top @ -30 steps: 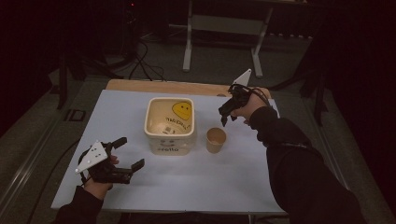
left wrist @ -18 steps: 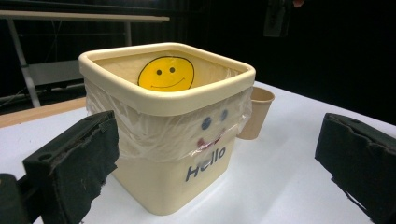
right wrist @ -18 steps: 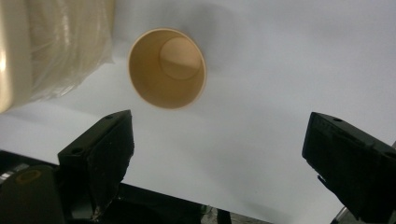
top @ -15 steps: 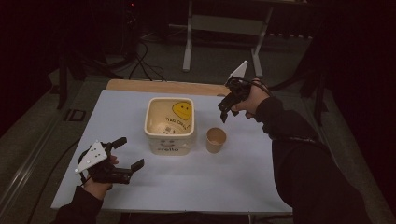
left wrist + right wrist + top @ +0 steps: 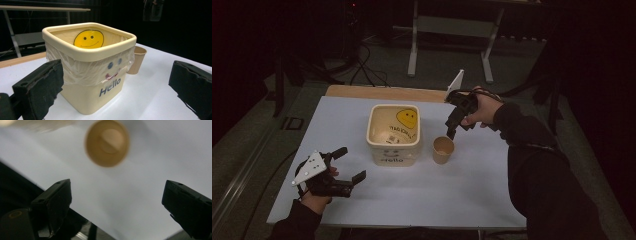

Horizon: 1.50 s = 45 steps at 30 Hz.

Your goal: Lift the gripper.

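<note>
A cream square bin (image 5: 393, 149) lined with clear plastic stands mid-table, with a yellow smiley inside and "Hello" on its front (image 5: 110, 88). A small brown paper cup (image 5: 443, 150) stands upright just right of it, apart from it. My right gripper (image 5: 451, 127) hovers just above and behind the cup, pointing down, open and empty. The right gripper view looks down into the blurred cup (image 5: 107, 143). My left gripper (image 5: 352, 163) rests near the table's front left, open and empty, facing the bin. The cup (image 5: 137, 60) peeks out behind the bin's right side.
The white table top (image 5: 472, 190) has free room in front and to the right. A wooden strip (image 5: 382, 93) runs along its far edge. A metal stand (image 5: 452, 27) and cables (image 5: 367, 70) lie on the floor beyond.
My right gripper has tipped over and dropped slightly, so its jaws now point down at the cup. The left gripper, bin and cup have not moved.
</note>
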Available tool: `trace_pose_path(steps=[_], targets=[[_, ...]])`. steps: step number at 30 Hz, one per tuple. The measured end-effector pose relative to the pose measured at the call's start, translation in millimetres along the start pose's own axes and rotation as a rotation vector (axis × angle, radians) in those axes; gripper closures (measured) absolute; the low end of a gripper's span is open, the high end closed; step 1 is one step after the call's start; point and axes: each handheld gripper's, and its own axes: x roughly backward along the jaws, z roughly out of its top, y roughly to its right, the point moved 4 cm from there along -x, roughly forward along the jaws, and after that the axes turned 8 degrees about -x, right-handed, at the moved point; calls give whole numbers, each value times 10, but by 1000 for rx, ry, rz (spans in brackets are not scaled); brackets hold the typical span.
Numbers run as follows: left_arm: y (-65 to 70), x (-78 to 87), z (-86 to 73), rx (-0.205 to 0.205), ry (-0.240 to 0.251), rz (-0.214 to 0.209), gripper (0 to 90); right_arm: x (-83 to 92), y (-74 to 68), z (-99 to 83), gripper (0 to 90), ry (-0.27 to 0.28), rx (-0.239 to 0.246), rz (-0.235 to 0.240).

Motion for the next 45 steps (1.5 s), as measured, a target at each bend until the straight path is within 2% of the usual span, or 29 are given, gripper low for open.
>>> trace_pose_path(steps=[1, 2, 3, 4, 5, 6, 7, 8, 9, 13, 14, 15, 16, 17, 18, 19, 20, 21, 22, 25, 28, 29, 30, 37, 38, 39, 42, 45], targets=[[0, 0, 0, 0, 0, 0, 7, 0, 0, 0, 90, 0, 0, 0], [0, 2, 0, 0, -1, -1, 7, 3, -63, -30, 90, -1, 104, 35], [0, 2, 0, 0, -1, -1, 7, 3, -63, -30, 90, -1, 104, 35], [2, 3, -1, 0, -3, 0, 7, 3, -97, -49, 90, 3, 174, 32], [2, 3, -1, 0, -3, 0, 7, 3, -97, -49, 90, 3, 174, 32], [3, 3, -1, -1, -3, 0, 7, 8, -111, -57, 90, 8, 216, 19], [3, 3, -1, -1, -3, 0, 7, 8, -111, -57, 90, 8, 216, 19], [3, 3, -1, -1, -3, -1, 7, 18, -130, -66, 89, 13, 263, 23], [2, 3, -2, 0, -3, -1, 7, 18, -130, -66, 89, 13, 263, 23], [-1, 7, -4, -1, -4, 1, 7, 33, -165, -91, 88, 23, 337, 35], [1, 7, -5, 0, -4, 0, 7, 36, -166, -90, 89, 48, 369, 21], [1, 7, -5, 0, -4, 0, 7, 36, -166, -90, 89, 48, 369, 21], [4, 7, -4, 0, -2, -2, 7, 24, -169, -94, 89, 65, 423, 48], [4, 7, -4, 0, -2, -2, 7, 24, -169, -94, 89, 65, 423, 48], [5, 9, -3, -1, -2, -3, 7, -5, -165, -77, 117, 107, 516, 49], [5, 9, -3, -1, -2, -3, 7, -5, -165, -77, 117, 107, 516, 49], [4, 9, -4, 0, -3, -3, 7, -26, -158, -59, 253, 98, 573, 37], [4, 9, -4, 0, -3, -3, 7, -26, -158, -59, 253, 98, 573, 37], [5, 9, -6, 0, -4, -4, 7, -46, -161, -50, 215, 89, 635, 34], [5, 8, -7, 0, -5, -4, 7, -60, -166, -40, 187, 82, 661, 28], [5, 8, -8, -1, -6, -5, 7, -67, -215, -35, 145, 63, 723, 4], [5, 8, -8, -1, -6, -5, 7, -67, -215, -35, 145, 63, 723, 4], [4, 8, -8, -1, -5, -4, 7, -65, -237, -28, 130, 59, 750, -14], [6, 11, -9, -5, -6, -8, 7, -75, -287, 17, 101, 76, 780, -33], [6, 11, -9, -4, -6, -8, 7, -95, -292, 22, 101, 73, 801, -40], [6, 12, -9, -4, -5, -9, 7, -95, -292, 22, 101, 73, 801, -40], [8, 10, -9, -8, -6, -11, 7, -102, -283, 61, 92, 97, 831, -53], [12, 10, -9, -10, -7, -12, 7, -108, -280, 79, 92, 118, 835, -54]])
